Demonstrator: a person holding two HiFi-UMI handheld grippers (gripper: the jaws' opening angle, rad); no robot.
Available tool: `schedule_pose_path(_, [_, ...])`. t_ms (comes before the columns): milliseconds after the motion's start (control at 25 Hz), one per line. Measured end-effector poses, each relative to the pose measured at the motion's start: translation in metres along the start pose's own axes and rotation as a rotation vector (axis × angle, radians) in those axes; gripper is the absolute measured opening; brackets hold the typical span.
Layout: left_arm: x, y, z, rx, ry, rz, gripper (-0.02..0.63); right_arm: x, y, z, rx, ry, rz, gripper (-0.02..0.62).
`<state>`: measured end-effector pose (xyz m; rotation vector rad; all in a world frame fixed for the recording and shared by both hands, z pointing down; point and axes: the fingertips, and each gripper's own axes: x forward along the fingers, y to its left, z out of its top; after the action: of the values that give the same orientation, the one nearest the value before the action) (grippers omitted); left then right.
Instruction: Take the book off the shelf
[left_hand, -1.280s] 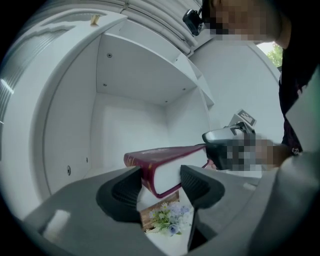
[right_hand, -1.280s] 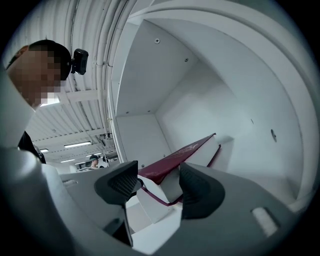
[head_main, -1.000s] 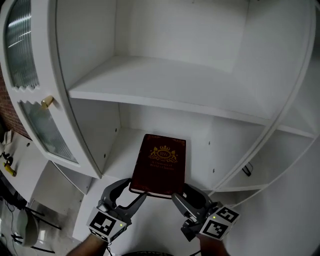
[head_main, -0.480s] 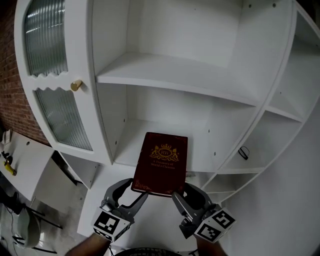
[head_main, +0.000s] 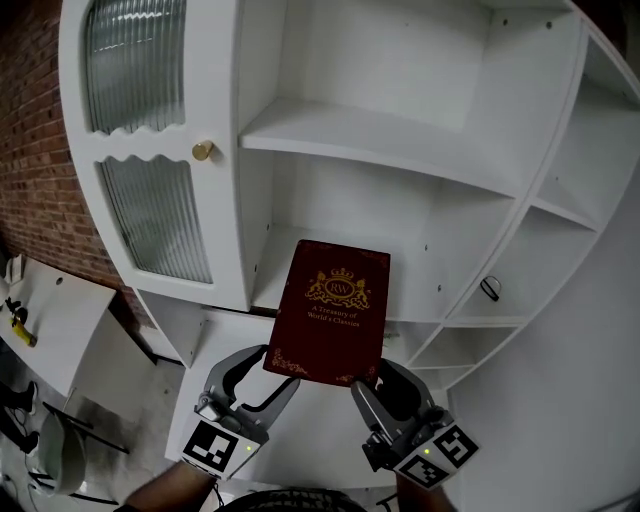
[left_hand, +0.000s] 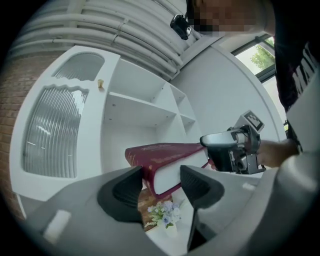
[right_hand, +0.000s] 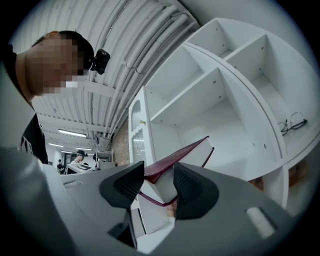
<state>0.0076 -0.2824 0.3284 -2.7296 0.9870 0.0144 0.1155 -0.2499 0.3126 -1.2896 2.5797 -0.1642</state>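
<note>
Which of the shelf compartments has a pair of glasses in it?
The narrow side compartment, right of the wide middle shelf: the glasses lie on its floor.

Matt maroon book (head_main: 331, 312), smooth white-painted shelf (head_main: 380, 135).
The book cover carries shiny gold print; its pages (left_hand: 172, 176) look like pale paper. The door (head_main: 150, 145) has ribbed glass (head_main: 135, 60) and a shiny brass-coloured knob (head_main: 203, 151). The brick wall (head_main: 35, 150) looks rough.

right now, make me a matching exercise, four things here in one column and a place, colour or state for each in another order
1. book
2. glasses
3. knob
4. left gripper

a. gold, on the ribbed-glass door
b. shut on the book's near corner
c. dark red, held in the air
d. lying on a side shelf at the right

Pairs: 1-c, 2-d, 3-a, 4-b
</note>
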Motion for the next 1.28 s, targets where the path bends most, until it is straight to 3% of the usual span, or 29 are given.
schedule_pose_path(640, [-0.043,-0.011,0.059,0.082,-0.11,-0.042,0.239,-0.025,0.064,0.04,-0.127,-0.1,-0.045,0.192])
schedule_pose_path(1280, [-0.058,-0.017,0.067,0.084,-0.128,-0.067,0.239,-0.033,0.085,0.043,-0.136,-0.093,-0.077,0.191])
